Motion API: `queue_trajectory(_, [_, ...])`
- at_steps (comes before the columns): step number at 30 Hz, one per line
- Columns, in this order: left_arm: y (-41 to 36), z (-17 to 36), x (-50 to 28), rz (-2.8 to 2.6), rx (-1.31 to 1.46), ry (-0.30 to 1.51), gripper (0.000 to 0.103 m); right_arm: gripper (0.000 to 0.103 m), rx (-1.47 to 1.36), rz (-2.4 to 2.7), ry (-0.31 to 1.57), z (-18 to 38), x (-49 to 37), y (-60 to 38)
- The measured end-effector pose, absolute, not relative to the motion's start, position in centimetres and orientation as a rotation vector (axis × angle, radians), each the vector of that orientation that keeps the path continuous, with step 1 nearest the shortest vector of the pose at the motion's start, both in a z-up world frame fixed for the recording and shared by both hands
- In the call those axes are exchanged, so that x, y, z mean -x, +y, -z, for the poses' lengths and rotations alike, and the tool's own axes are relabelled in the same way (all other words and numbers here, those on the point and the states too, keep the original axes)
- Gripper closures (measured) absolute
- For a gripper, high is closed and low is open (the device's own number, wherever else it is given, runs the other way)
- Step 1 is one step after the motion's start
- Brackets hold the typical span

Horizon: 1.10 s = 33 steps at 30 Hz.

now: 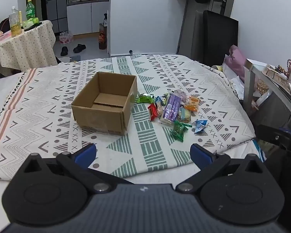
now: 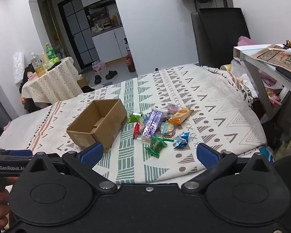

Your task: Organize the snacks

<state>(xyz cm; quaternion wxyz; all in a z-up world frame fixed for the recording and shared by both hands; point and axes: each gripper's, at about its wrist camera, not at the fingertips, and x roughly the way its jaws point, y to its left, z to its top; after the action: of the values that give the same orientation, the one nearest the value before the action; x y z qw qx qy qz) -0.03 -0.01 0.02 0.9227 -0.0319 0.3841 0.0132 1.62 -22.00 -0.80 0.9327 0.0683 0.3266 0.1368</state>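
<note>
Both the left gripper (image 1: 143, 153) and right gripper (image 2: 149, 153) hover spread wide, grasping nothing. The snacks (image 1: 171, 108) lie heaped on the bed ahead of the fingers, beside the empty cardboard box (image 1: 106, 103). Slippery, probably overlapping wrappers could slide or come up two together.

Left wrist view above near bed edge (image 1: 184, 167), facing forward, right wrist view further right, angled left, both sharing cardboard box (image 1: 104, 114) and snack pile (image 2: 157, 124).
</note>
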Motion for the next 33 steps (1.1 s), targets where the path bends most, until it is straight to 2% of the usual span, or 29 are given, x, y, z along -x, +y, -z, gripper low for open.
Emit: queue_trajectory(33, [-0.5,-1.0,0.6,-0.012,0.092,0.818,0.000,0.000,-0.134,-0.248,0.697,1.3,-1.4,-23.9])
